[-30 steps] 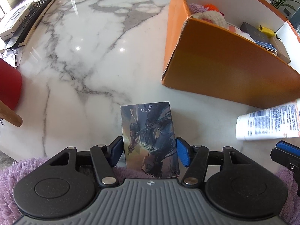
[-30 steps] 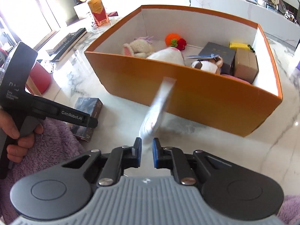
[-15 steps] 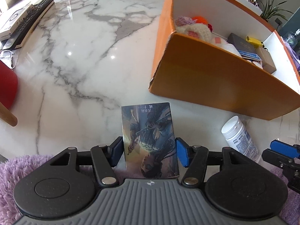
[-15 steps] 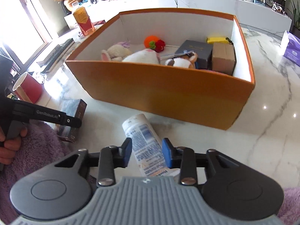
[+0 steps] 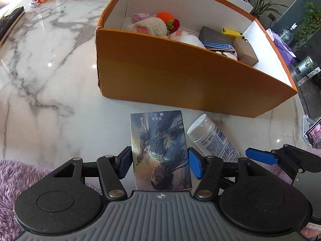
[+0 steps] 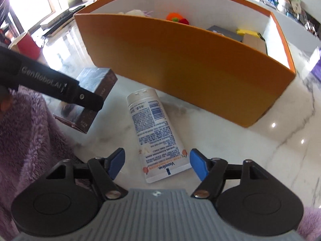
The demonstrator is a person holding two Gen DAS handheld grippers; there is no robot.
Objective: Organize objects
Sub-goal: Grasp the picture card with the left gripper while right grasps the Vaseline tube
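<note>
Left gripper point(image 5: 158, 164) is clamped on illustrated card box point(image 5: 160, 150), held off the marble table point(image 5: 50, 76). Right gripper point(image 6: 156, 164) jaws are opening; white lotion tube point(image 6: 156, 134) is seen lying flat between them, untouched, just before orange box point(image 6: 190, 60) with toys.

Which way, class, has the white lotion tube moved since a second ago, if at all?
Yes. The lotion tube has dropped from upright between the right gripper's now-opening jaws to lying flat on the marble table, below the orange box's near wall.
</note>
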